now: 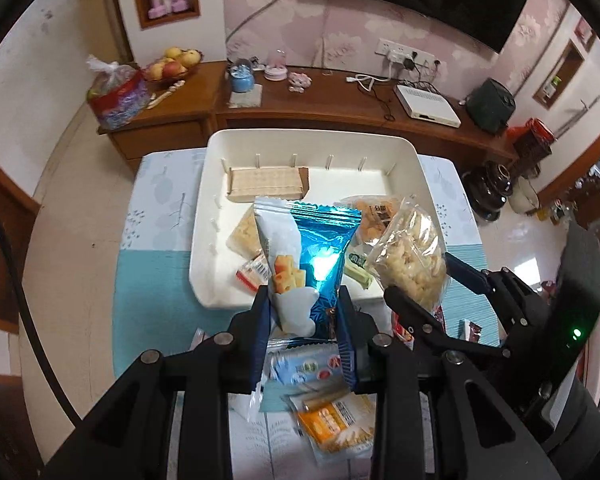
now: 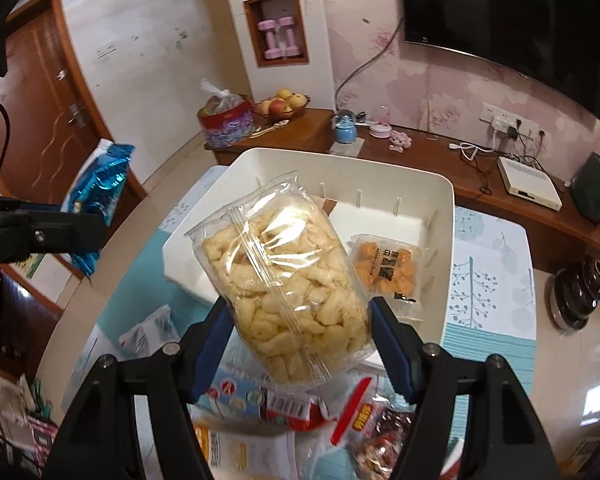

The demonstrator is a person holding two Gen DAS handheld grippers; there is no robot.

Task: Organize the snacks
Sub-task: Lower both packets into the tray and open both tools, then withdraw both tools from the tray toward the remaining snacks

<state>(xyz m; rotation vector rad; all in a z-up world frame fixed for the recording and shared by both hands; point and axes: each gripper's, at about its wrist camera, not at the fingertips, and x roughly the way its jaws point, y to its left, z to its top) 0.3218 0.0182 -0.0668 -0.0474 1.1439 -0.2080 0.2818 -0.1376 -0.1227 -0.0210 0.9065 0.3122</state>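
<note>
Gripping a blue foil pack (image 1: 320, 248), the left tongs (image 1: 305, 320) are clamped on its lower part and hold it upright above the near rim of the white bin (image 1: 416, 160). Just to the right, the right tongs (image 2: 300, 344) are clamped on a clear bag of pale puffs (image 2: 284, 288), tilted, also raised over the bin's near edge.

Inside the bin, a tan wafer pack (image 1: 266, 184) lies along the far left, beside the slotted wall. An orange snack pack (image 2: 388, 268) rests at the right. Near the blue pack's left edge a pale cracker packet (image 1: 242, 236) and a small red-and-white sachet (image 1: 252, 274) lie on the bin floor; a green packet (image 1: 358, 270) shows between the two held packs.

Loose snacks remain on the worktop (image 1: 152, 248) below the tongs, among them an orange-and-white pack (image 1: 332, 424) and a red wrapper (image 2: 296, 408). Beyond the bin stands a wooden sideboard (image 1: 324, 100) with a fruit bowl (image 1: 172, 66) at far left.
</note>
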